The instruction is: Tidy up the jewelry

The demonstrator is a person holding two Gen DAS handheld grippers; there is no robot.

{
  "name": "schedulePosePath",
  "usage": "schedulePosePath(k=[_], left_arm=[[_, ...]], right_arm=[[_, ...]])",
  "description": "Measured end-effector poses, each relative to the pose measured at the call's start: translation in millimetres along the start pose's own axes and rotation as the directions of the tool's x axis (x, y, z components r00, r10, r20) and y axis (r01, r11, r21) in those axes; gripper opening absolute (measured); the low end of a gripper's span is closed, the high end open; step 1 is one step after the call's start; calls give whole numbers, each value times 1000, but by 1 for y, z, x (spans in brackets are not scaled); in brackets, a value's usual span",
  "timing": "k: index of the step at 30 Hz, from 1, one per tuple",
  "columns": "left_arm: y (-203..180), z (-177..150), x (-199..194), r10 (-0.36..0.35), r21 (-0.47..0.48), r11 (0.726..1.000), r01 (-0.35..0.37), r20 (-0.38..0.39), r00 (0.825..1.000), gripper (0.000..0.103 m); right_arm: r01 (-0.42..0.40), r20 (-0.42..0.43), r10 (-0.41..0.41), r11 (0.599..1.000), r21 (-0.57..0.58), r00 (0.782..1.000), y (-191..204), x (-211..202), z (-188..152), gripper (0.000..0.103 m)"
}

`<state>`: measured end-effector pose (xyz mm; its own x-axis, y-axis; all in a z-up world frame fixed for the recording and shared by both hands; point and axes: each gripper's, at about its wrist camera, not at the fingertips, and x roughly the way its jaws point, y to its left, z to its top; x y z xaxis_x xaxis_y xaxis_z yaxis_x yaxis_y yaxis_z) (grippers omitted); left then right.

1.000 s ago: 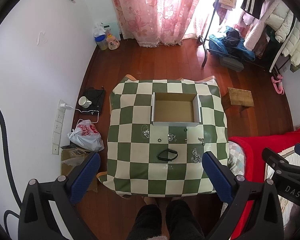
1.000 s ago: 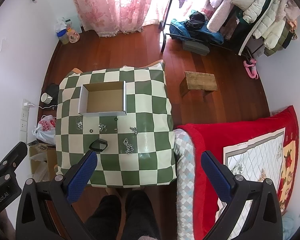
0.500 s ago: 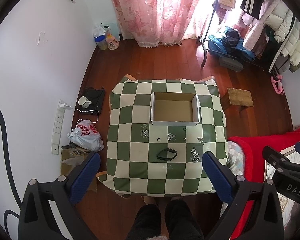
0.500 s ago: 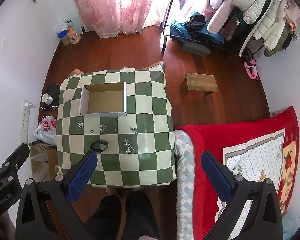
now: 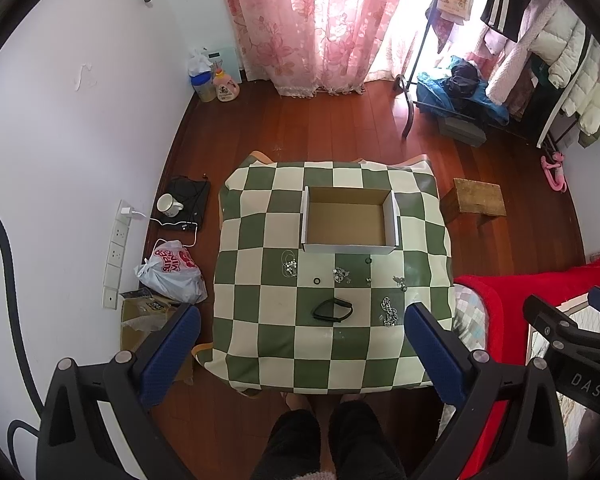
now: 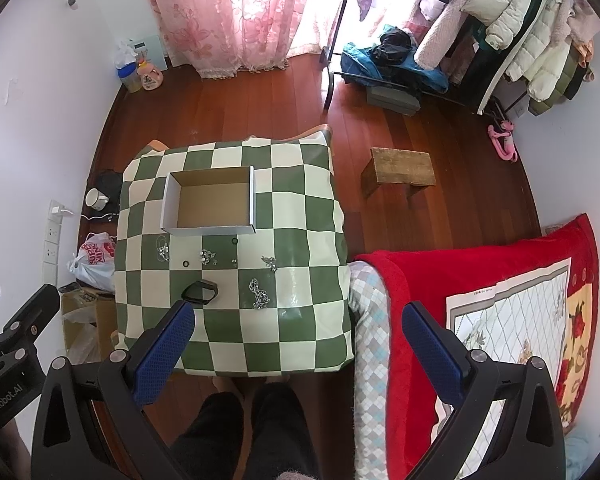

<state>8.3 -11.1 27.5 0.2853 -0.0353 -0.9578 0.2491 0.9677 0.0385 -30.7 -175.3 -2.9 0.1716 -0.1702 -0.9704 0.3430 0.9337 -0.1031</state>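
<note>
bright daylight via curtain (image 5: pixel 300 20) | glare there | fisheye edges, prob. soft

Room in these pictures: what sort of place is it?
Probably a bedroom at home: a clothes rack hung with coats, a red blanket over bedding, and pink floral curtains above a wooden floor.

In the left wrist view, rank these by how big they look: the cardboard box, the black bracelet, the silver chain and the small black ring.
1. Cardboard box, by far the largest.
2. Black bracelet.
3. Silver chain, a heap somewhat smaller than the bracelet.
4. Small black ring, the smallest.
All lie on the same checked tablecloth, so nearness barely skews the order.
</note>
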Motion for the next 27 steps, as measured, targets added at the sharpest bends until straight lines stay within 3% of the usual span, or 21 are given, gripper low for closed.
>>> schedulePosePath(k=[7, 13, 21, 27], left_arm=[[0, -2, 1, 4, -1, 1000, -4, 5, 1000, 103], [4, -1, 20, 59, -22, 998, -59, 25, 998, 103], [14, -32, 109, 153, -6, 988, -153, -16, 988, 103], [8, -54, 180, 178, 38, 984, -175, -83, 981, 103]], right_arm=[[-2, 0, 2, 1000, 2, 1000, 0, -1, 1, 103], [-35, -26, 36, 999, 38, 999, 0, 11, 3, 103], [-63, -84, 66, 997, 38, 994, 5, 95, -23, 103], [-68, -122, 75, 996, 63, 990, 7, 174, -40, 103]])
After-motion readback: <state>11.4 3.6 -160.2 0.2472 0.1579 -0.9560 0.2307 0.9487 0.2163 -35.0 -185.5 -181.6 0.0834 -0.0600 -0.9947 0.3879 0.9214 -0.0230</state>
